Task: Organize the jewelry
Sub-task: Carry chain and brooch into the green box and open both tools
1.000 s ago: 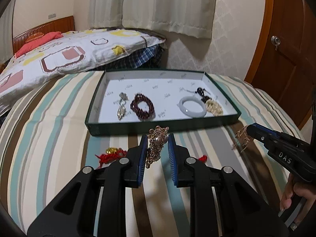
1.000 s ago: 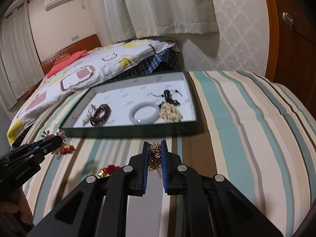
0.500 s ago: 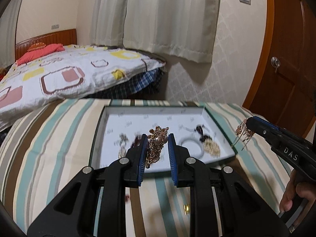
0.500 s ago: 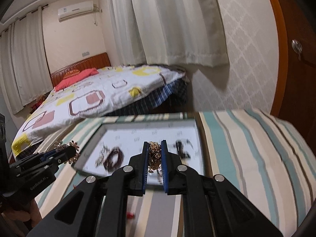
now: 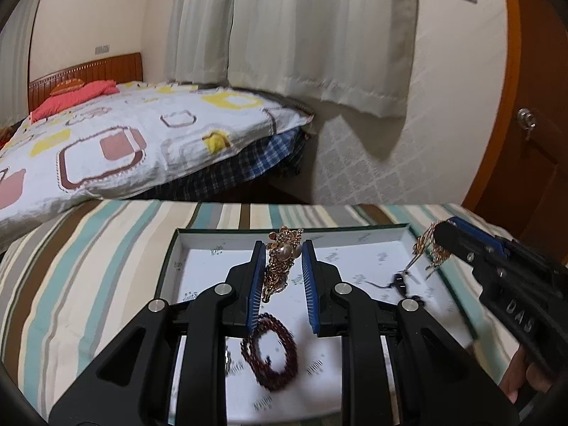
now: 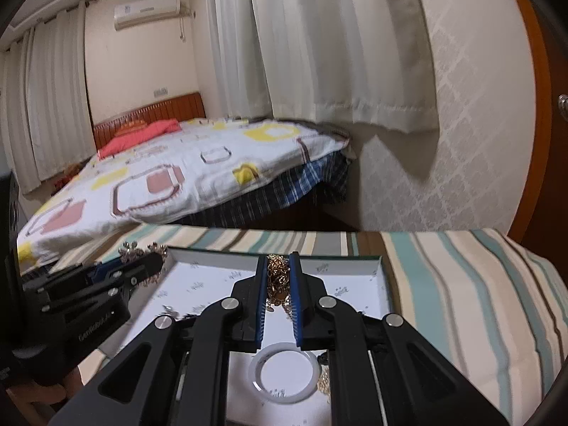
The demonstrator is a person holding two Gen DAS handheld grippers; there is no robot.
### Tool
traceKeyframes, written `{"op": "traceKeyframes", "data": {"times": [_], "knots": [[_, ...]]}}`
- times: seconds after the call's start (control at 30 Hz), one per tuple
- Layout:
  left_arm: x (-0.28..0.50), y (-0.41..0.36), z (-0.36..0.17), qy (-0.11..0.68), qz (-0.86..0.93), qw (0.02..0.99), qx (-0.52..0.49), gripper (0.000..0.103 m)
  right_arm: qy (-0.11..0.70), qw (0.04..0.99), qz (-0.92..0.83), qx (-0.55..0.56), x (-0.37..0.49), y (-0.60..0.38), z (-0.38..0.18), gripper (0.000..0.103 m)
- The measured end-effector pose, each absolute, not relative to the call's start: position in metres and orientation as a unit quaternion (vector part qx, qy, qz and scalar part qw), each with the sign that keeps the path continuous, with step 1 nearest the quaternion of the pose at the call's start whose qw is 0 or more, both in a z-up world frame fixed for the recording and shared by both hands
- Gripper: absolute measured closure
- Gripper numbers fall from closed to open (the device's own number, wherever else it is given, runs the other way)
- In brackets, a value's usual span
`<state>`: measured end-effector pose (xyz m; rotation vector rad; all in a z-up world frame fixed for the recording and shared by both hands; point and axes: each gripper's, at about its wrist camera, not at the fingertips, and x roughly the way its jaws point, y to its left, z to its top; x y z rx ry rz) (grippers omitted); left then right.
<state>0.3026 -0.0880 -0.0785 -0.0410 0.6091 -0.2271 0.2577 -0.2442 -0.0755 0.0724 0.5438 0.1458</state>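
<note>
Both grippers have carried their loads from the striped bedspread [image 5: 88, 284] to above the open tray [image 5: 170, 273], the left gripper [image 5: 284, 259] clamping a pearl brooch [image 5: 282, 259] and the right gripper [image 6: 278, 277] pinching a gold chain [image 6: 277, 280], so release is likely next.

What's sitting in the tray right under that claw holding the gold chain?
In the right wrist view, a white bangle lies on the tray floor below the right gripper and its gold chain.
</note>
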Motion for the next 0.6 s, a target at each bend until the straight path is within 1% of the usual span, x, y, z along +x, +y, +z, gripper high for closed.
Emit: {"op": "traceKeyframes", "data": {"times": [0.27, 0.43, 0.6], "knots": [[0.349, -0.090, -0.119, 0.368, -0.101, 0.924, -0.024, 0.082, 0.331, 0.941, 0.065, 0.031, 0.299, -0.244, -0.120, 0.090], [0.360, -0.093, -0.130, 0.390, -0.098, 0.915, -0.014, 0.082, 0.365, 0.929, 0.059, 0.030, 0.312, -0.243, -0.134, 0.090], [0.366, -0.094, -0.135, 0.408, -0.095, 0.908, -0.011, 0.082, 0.382, 0.922, 0.053, 0.029, 0.318, -0.243, -0.140, 0.090]]}}
